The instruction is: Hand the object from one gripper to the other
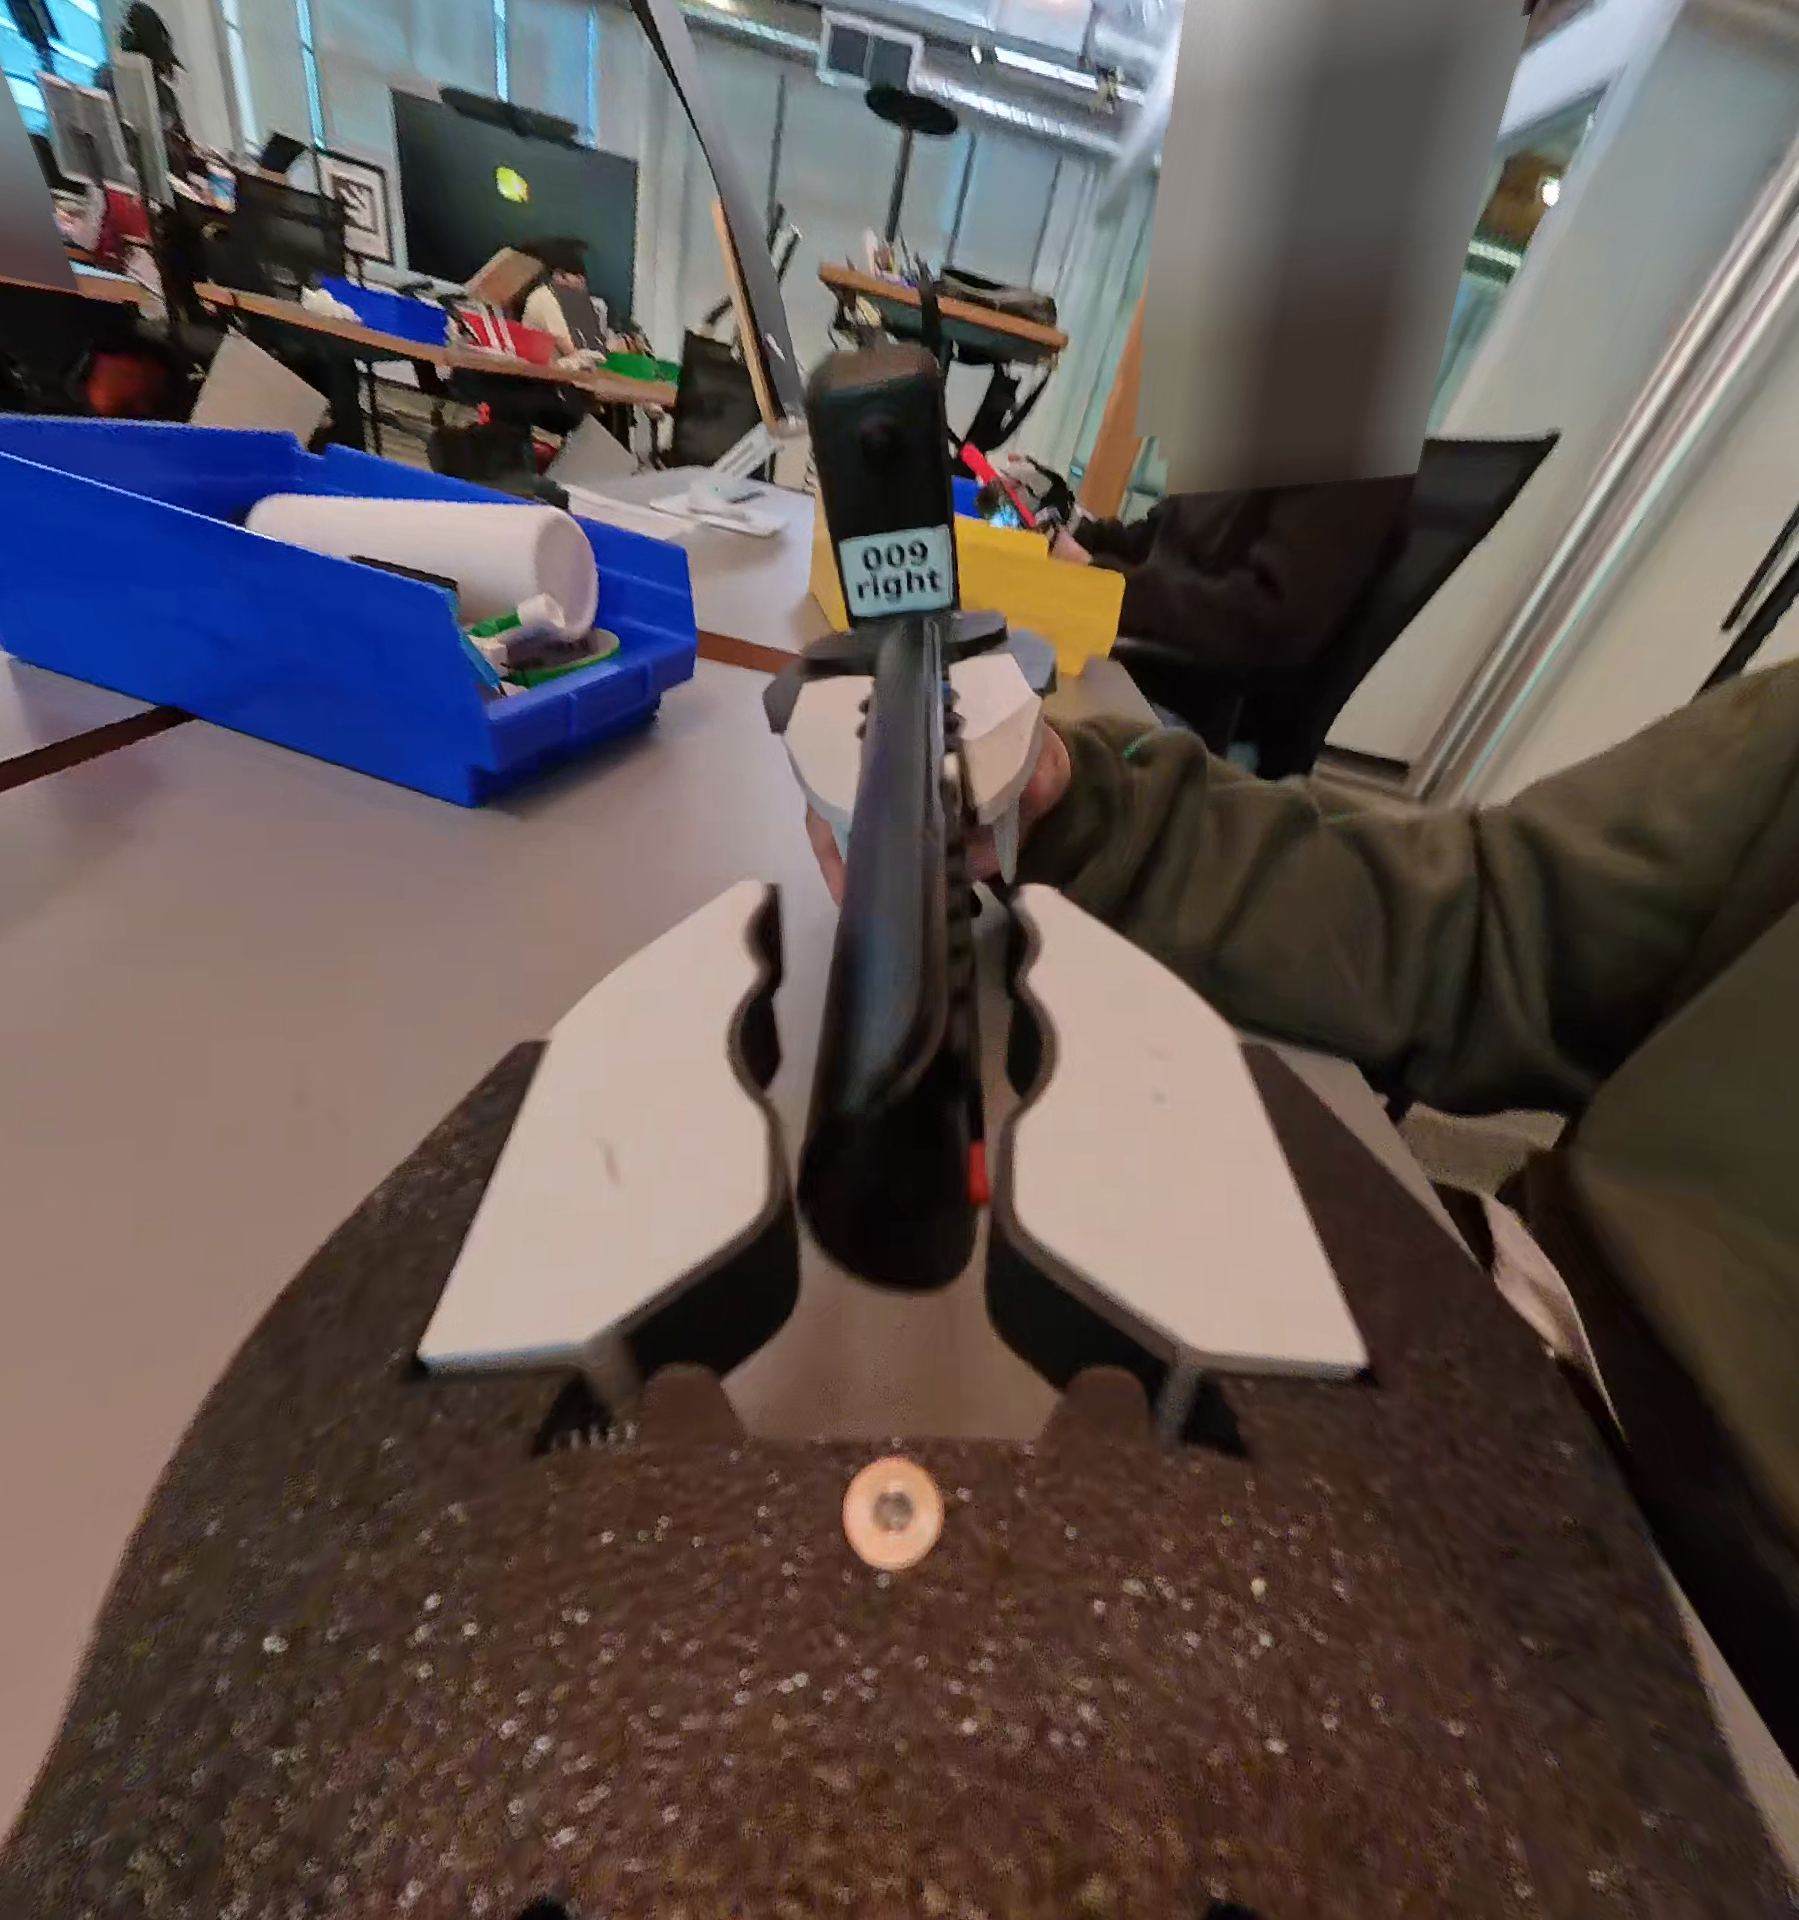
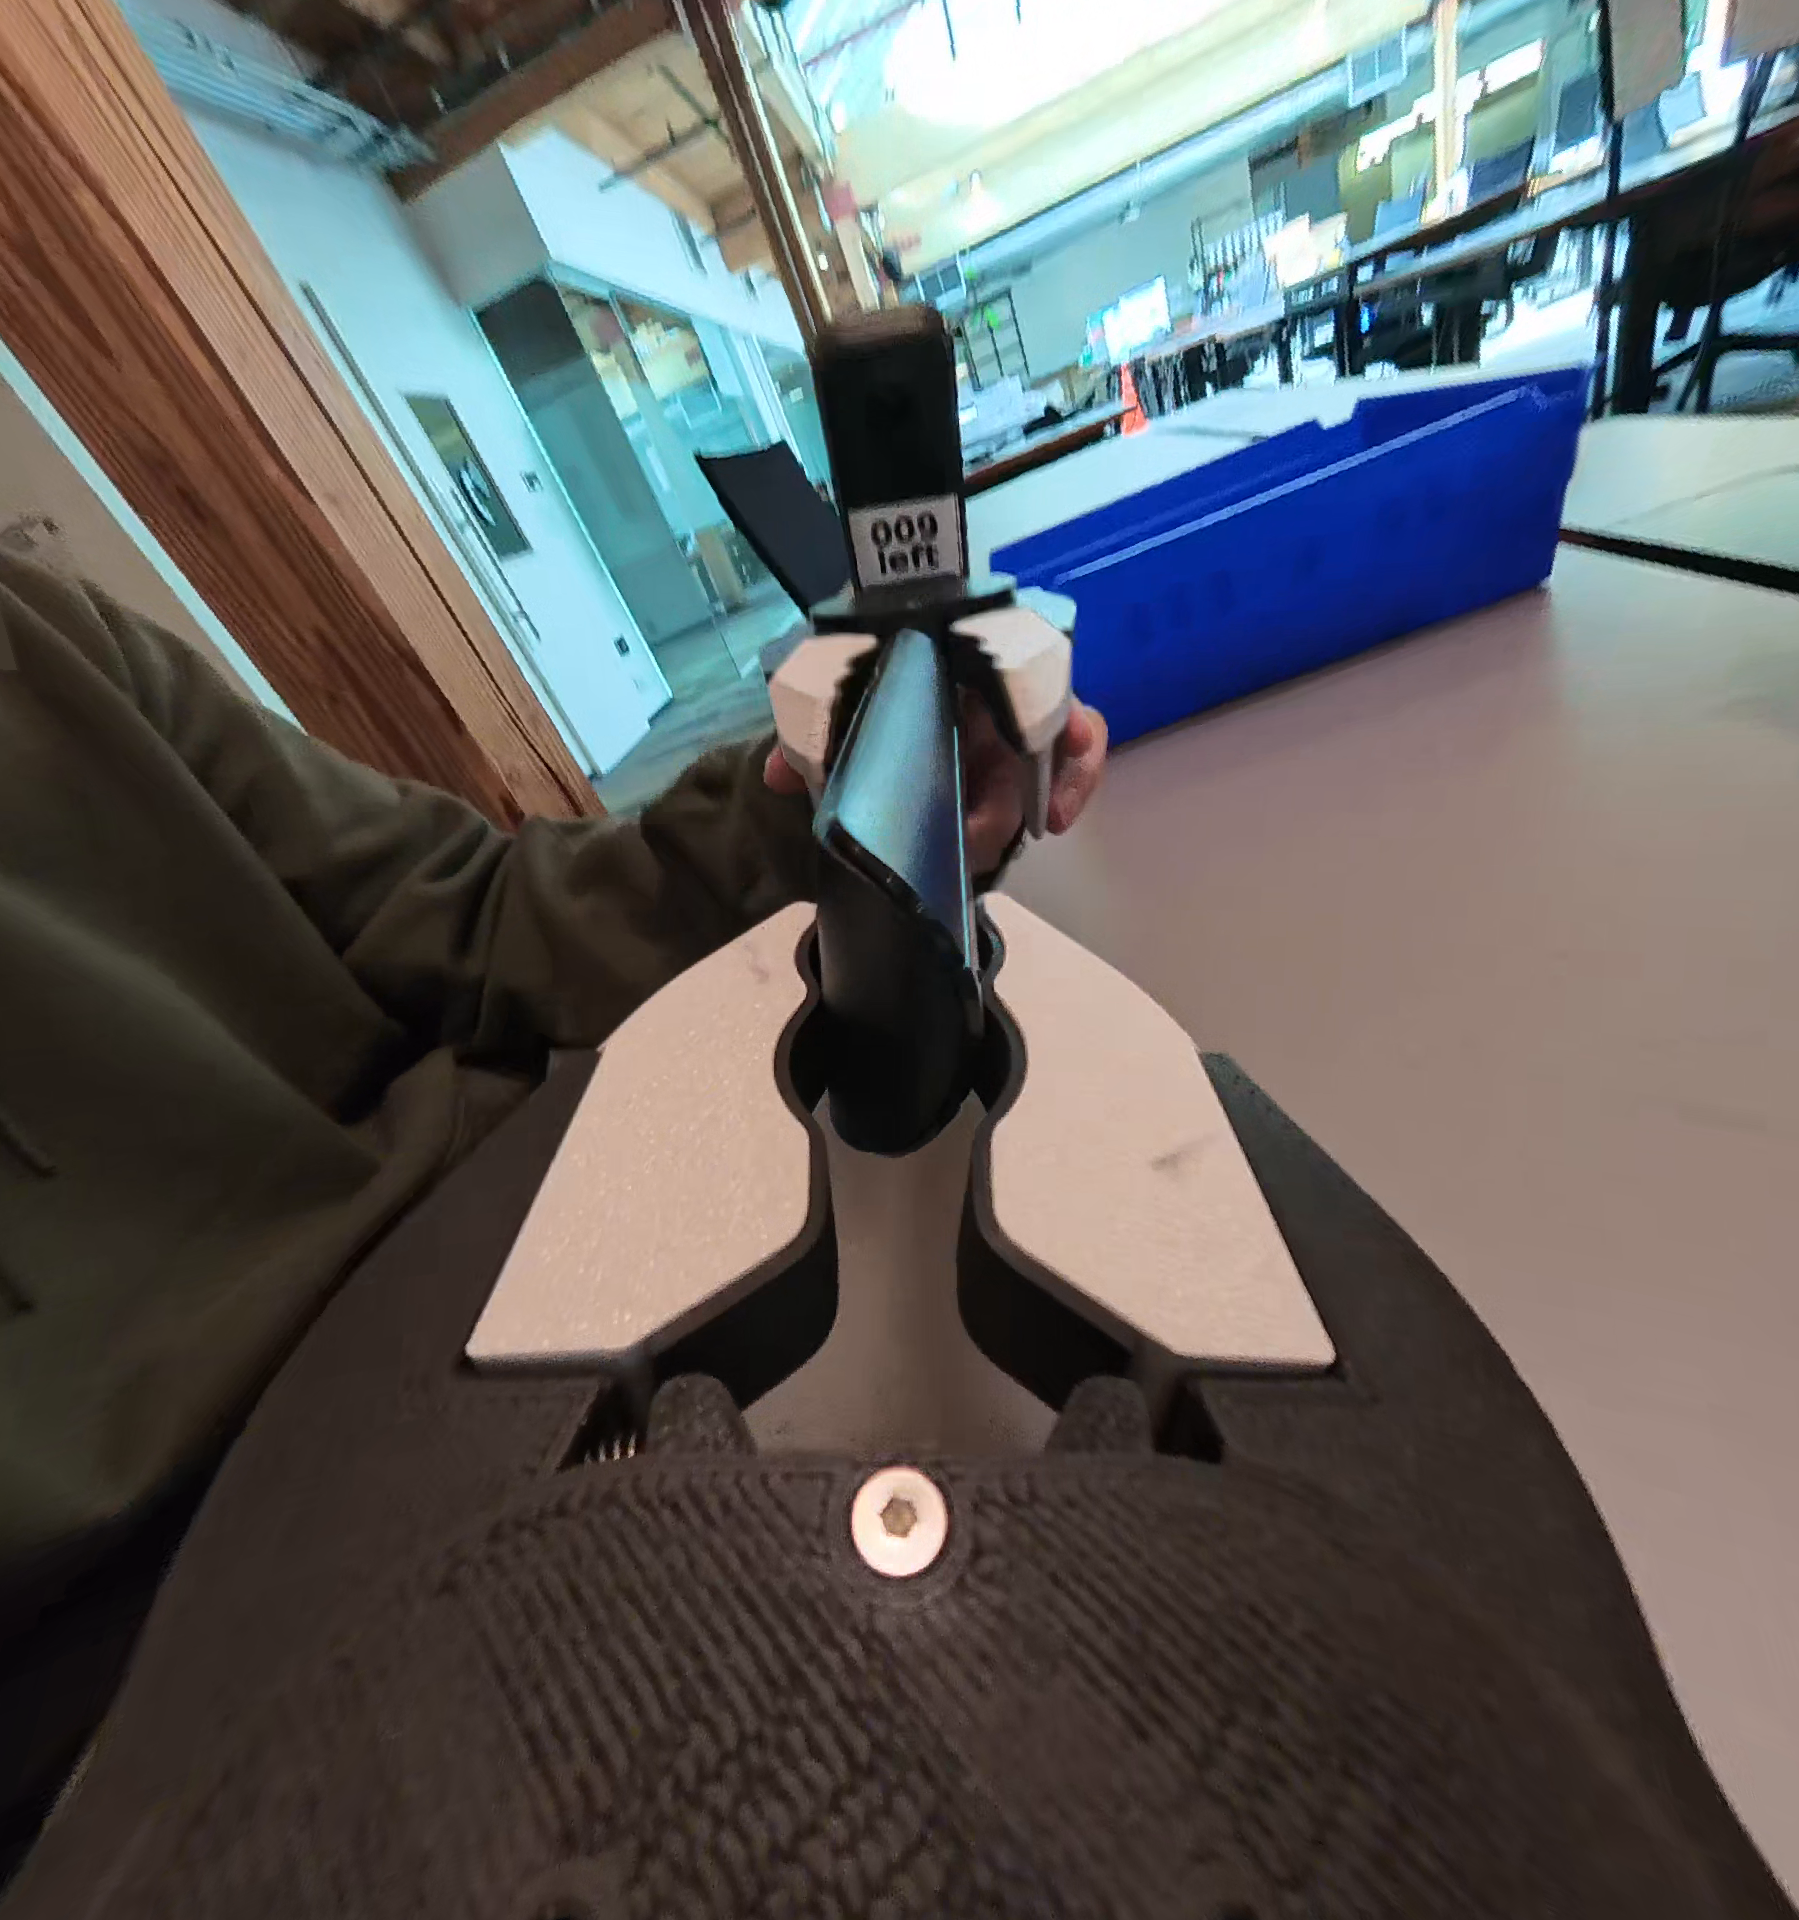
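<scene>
The left gripper [image 1: 890,904] is held level above the table [image 1: 251,987], its two white fingers [image 1: 625,1143] set on either side of the near end of the long black object [image 1: 884,1039]. Only thin dark slivers are seen between the pads and the object's sides, so it cannot be told whether this gripper is pressing on it or merely flanking it.

The object is carried in the air, straight ahead of the left gripper and on its centre line. Its long axis runs directly away from the left gripper toward the right one, so each gripper is met end-on.

Farther along that axis, the right gripper [image 2: 900,920] faces back, nose to nose with the left one. Its fingertips are clenched on the opposite end of the object, which is seated in the scalloped notch near the tips. Both grippers are equally near, each at one end of the object.

The coming move is judged to turn on this shared axis: one grip must be confirmed as firm before the other is eased off and drawn back along the object's length, not sideways.
</scene>
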`<action>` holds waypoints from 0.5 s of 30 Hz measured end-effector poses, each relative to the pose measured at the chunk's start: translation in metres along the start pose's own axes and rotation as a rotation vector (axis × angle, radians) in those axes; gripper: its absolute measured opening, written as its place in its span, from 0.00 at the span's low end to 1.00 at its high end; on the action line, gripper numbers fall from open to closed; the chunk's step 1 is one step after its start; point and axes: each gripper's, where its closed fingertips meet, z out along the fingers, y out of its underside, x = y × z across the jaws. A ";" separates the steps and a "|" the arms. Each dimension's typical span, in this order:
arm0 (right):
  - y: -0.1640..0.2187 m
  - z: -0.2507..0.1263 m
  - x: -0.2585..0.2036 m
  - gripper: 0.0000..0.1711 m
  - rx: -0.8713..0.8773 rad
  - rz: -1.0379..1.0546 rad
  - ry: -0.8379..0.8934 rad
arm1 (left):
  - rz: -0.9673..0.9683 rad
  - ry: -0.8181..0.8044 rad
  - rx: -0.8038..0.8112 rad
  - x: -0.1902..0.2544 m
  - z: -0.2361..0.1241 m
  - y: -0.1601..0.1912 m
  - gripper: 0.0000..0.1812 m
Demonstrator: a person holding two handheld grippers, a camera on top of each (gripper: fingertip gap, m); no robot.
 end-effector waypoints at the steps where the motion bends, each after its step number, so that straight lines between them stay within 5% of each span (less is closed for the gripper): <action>1: 0.004 0.001 0.001 0.14 -0.025 0.002 0.002 | 0.010 0.011 -0.029 0.001 0.001 0.005 0.15; 5: -0.006 -0.002 0.005 0.14 0.051 0.005 0.028 | -0.049 0.014 -0.100 -0.004 0.009 0.020 0.13; 9: -0.022 -0.010 0.019 0.16 0.214 0.027 0.101 | -0.190 -0.001 0.011 -0.013 0.018 0.014 0.12; 12: -0.031 -0.012 0.030 0.30 0.326 0.043 0.178 | -0.291 -0.027 0.138 -0.023 0.017 0.002 0.12; 15: -0.034 -0.007 0.036 0.33 0.389 0.068 0.215 | -0.322 -0.060 0.262 -0.031 0.012 -0.010 0.12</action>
